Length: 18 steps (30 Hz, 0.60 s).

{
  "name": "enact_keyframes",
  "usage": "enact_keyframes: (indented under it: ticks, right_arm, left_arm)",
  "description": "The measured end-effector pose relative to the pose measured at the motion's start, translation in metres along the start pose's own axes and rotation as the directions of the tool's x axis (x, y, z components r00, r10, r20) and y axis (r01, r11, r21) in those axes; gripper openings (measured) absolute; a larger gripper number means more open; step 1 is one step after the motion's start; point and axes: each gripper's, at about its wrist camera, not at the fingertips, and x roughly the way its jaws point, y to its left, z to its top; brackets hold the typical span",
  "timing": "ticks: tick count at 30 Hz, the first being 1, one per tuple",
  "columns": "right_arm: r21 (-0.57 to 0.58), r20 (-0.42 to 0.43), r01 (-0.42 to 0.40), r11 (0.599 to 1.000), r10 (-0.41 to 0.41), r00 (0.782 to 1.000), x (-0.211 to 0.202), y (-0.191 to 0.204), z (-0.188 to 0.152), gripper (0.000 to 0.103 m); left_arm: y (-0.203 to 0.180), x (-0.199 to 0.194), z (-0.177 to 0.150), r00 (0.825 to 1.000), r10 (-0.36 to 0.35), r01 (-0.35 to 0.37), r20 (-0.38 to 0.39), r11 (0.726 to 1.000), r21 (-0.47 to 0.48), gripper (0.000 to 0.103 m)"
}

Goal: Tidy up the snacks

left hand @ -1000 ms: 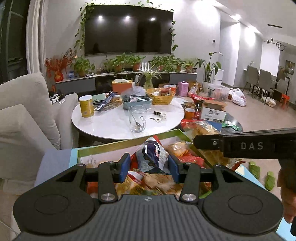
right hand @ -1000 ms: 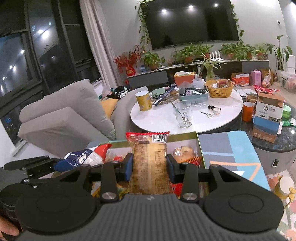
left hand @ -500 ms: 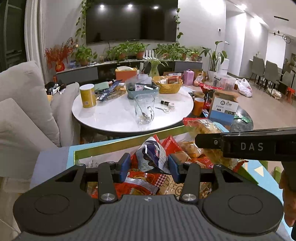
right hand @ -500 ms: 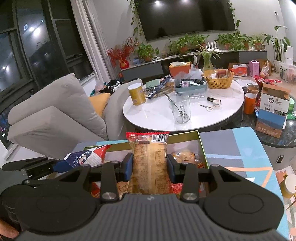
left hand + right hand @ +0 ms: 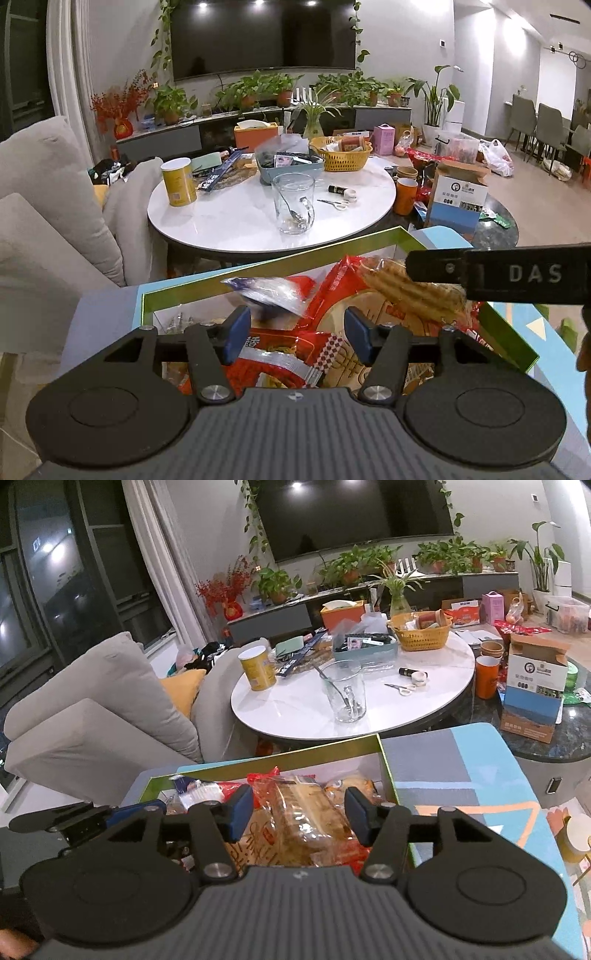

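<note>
A green-rimmed box [image 5: 314, 254] full of snack packets sits on a blue patterned surface. My left gripper [image 5: 295, 334] is open over the box; a blue and white snack bag [image 5: 269, 291] lies just ahead of its jaws, no longer held. My right gripper [image 5: 299, 814] is open above the same box [image 5: 386, 771]; a clear biscuit packet [image 5: 306, 812] lies in the box between its jaws, released. The right gripper's side shows in the left wrist view [image 5: 517, 275], above a waffle biscuit packet [image 5: 410, 291].
A round white table [image 5: 240, 218] stands beyond the box with a glass [image 5: 293, 208], a yellow can [image 5: 179, 181], scissors and baskets. A grey sofa [image 5: 92, 716] is at the left. A cardboard box [image 5: 533, 690] stands on a dark table at the right.
Both grippers have opened and lowered toward the box. The left let go of the blue and white bag; the right let go of the biscuit packet, which now lies in the box.
</note>
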Motion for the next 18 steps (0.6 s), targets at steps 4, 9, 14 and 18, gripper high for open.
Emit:
enact_keyframes:
  ticks: [4, 9, 14, 18]
  right_arm:
    - [0.002, 0.006, 0.004, 1.000, -0.004, 1.000, -0.008, 0.000, -0.001, 0.060]
    - [0.002, 0.024, 0.006, 1.000, -0.006, 1.000, -0.020, 0.001, -0.002, 0.060]
    - [0.005, 0.050, 0.003, 1.000, -0.003, 0.999, -0.035, 0.003, -0.003, 0.060]
    - [0.012, 0.070, -0.009, 1.000, 0.008, 0.997, -0.051, 0.004, -0.004, 0.060]
  left_arm:
    - [-0.005, -0.006, 0.000, 1.000, -0.003, 0.003, 0.007, 1.000, 0.009, 0.057]
    - [-0.012, -0.021, -0.001, 1.000, 0.000, -0.001, 0.029, 1.000, 0.032, 0.061]
    - [-0.017, -0.039, -0.003, 0.999, -0.002, 0.000, 0.048, 0.999, 0.037, 0.062]
    - [-0.024, -0.058, -0.005, 0.996, 0.037, -0.041, 0.077, 0.998, 0.042, 0.066]
